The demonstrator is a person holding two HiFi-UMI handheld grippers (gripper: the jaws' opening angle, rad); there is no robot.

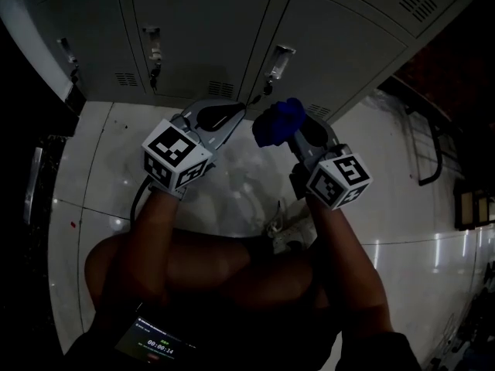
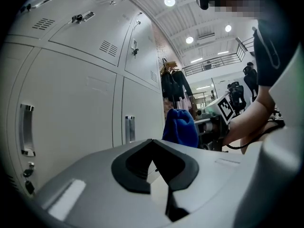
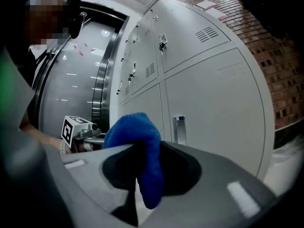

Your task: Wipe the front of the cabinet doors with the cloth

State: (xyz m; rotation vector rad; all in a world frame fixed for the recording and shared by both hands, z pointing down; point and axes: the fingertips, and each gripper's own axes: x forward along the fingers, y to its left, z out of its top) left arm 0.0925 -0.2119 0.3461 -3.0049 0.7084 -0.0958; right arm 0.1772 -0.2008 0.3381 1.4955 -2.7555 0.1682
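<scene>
The right gripper [image 3: 144, 152] was clenched on the blue cloth [image 3: 134, 129]. The cloth bulged above the jaws and a tail of it hung down between them. The left gripper [image 2: 152, 140] had its jaws pressed together at the tips with nothing between them.

In the head view both grippers pointed toward 12 o'clock at the foot of the grey cabinet doors [image 1: 201, 29]. The left gripper [image 1: 236, 110] sat at 9 o'clock of the cloth [image 1: 278, 120], and the right gripper [image 1: 292, 134] was just beside it. Each marker cube, the left [image 1: 176, 161] and the right [image 1: 340, 180], lay toward 6 o'clock of its jaws. Bare forearms ran down from the cubes to the bent knees [image 1: 224, 265] of the crouched person over the glossy floor [image 1: 232, 180].

Only the left gripper view showed the cloth [image 2: 180, 127] from the side. There it was close to a door [image 2: 71, 103] near a vertical handle [image 2: 129, 128], though contact could not be made out. Dark coats [image 2: 171, 84] hung at 12 o'clock of it.

Only the right gripper view showed a brick wall [image 3: 280, 80] at 3 o'clock and a steel door frame [image 3: 102, 80] at 9 o'clock.
</scene>
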